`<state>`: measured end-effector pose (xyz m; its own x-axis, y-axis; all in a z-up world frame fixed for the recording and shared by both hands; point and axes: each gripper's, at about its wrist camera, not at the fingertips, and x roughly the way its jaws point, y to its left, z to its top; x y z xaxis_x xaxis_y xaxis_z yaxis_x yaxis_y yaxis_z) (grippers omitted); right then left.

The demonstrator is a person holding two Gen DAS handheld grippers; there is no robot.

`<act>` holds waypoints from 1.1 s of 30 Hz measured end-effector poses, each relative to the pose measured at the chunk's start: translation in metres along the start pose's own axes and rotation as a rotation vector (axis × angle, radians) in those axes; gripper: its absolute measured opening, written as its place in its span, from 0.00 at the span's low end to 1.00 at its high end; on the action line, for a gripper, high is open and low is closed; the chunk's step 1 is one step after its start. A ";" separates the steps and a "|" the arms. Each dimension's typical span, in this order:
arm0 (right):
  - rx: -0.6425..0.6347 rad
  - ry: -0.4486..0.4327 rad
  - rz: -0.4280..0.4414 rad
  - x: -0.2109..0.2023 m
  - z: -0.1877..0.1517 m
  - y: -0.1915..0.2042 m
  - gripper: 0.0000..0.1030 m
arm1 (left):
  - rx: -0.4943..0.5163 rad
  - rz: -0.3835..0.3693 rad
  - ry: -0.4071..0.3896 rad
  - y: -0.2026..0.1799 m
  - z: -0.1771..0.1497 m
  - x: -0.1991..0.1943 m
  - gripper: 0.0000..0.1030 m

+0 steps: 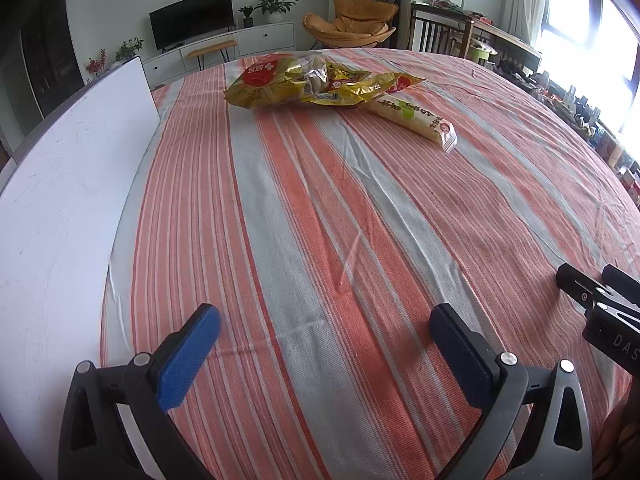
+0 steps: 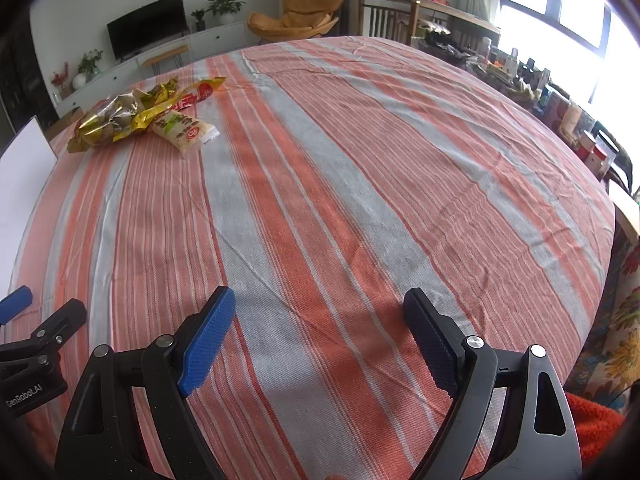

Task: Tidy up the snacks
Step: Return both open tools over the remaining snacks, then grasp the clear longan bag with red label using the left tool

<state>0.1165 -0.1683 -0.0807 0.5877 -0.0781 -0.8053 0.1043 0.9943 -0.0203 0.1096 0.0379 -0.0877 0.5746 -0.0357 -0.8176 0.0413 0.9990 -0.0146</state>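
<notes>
Gold foil catches the light at the far end of the bench: a crinkled yellow snack bag lies over one end of a pale wrapped snack stick, the two touching. Nothing stands between them and the tongs. Both the left tongs and the right tongs are spread wide and empty over the orange-and-grey striped cloth — well apart from the snacks. A white board lies along the cloth's left edge. Beyond are a television, potted plants and an orange armchair — bright windows to the right.
</notes>
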 end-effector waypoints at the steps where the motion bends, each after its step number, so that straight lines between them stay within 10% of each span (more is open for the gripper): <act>1: 0.000 0.000 0.000 0.000 0.000 0.000 0.85 | 0.000 0.000 0.000 0.000 0.000 0.000 1.00; 15: 0.000 -0.001 0.001 0.001 0.000 0.000 0.86 | 0.000 -0.005 0.016 0.003 0.003 0.003 1.00; 22: 0.000 -0.001 0.001 0.001 0.000 0.000 0.86 | -0.053 -0.054 0.155 0.006 0.018 0.002 0.99; 28: 0.000 -0.001 0.001 0.001 0.000 0.000 0.86 | -0.074 -0.119 0.078 0.013 0.086 -0.034 0.99; 33: -0.001 -0.002 0.002 0.002 0.000 0.001 0.86 | 0.035 -0.015 0.057 0.016 0.174 -0.018 1.00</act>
<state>0.1179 -0.1680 -0.0818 0.5893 -0.0763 -0.8043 0.1027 0.9945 -0.0190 0.2426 0.0503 0.0267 0.5266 -0.0486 -0.8487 0.0792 0.9968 -0.0079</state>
